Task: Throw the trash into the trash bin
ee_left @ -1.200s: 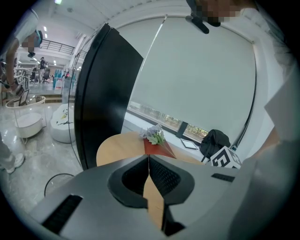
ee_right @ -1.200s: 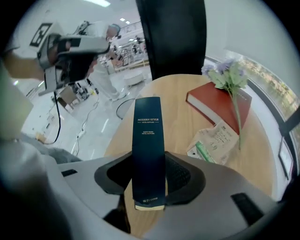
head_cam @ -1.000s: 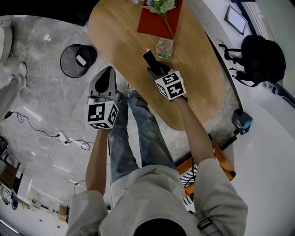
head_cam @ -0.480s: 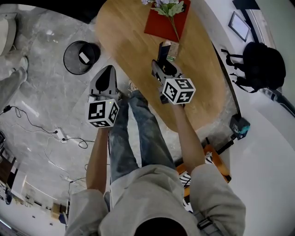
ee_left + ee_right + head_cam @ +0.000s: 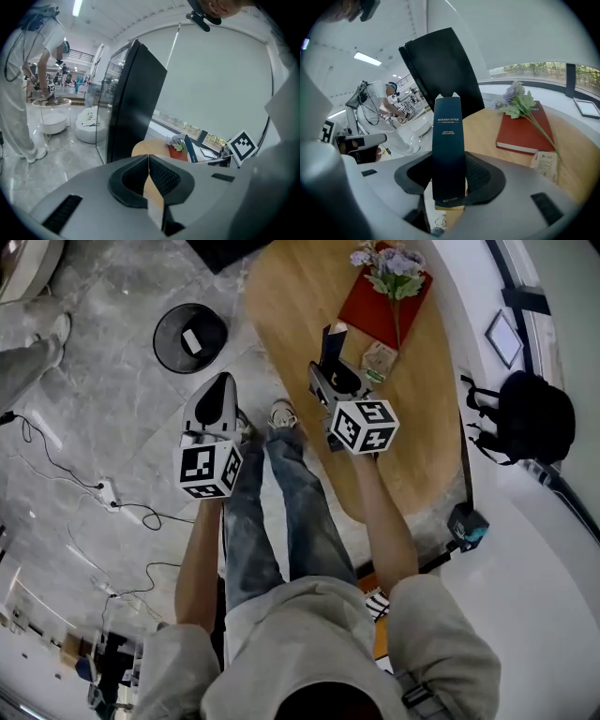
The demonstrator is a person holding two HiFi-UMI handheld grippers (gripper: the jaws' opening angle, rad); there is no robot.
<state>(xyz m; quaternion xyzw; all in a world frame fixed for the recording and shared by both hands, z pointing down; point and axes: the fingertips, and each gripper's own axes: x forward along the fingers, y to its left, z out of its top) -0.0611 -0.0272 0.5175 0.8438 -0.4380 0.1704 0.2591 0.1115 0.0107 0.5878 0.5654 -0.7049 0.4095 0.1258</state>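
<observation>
Pinching the dark box [image 5: 448,140], the right hand-held gripper [image 5: 449,165] holds it upright, long axis vertical.

Your feeds are bright and even: daylight from the window [image 5: 534,69] at right of the right gripper view, ceiling strip [image 5: 367,58] upper left. Both gripper views bend hard, corners black. Print on the dark box [image 5: 448,150] is sharp; left gripper [image 5: 149,161] body blurs close up.
</observation>
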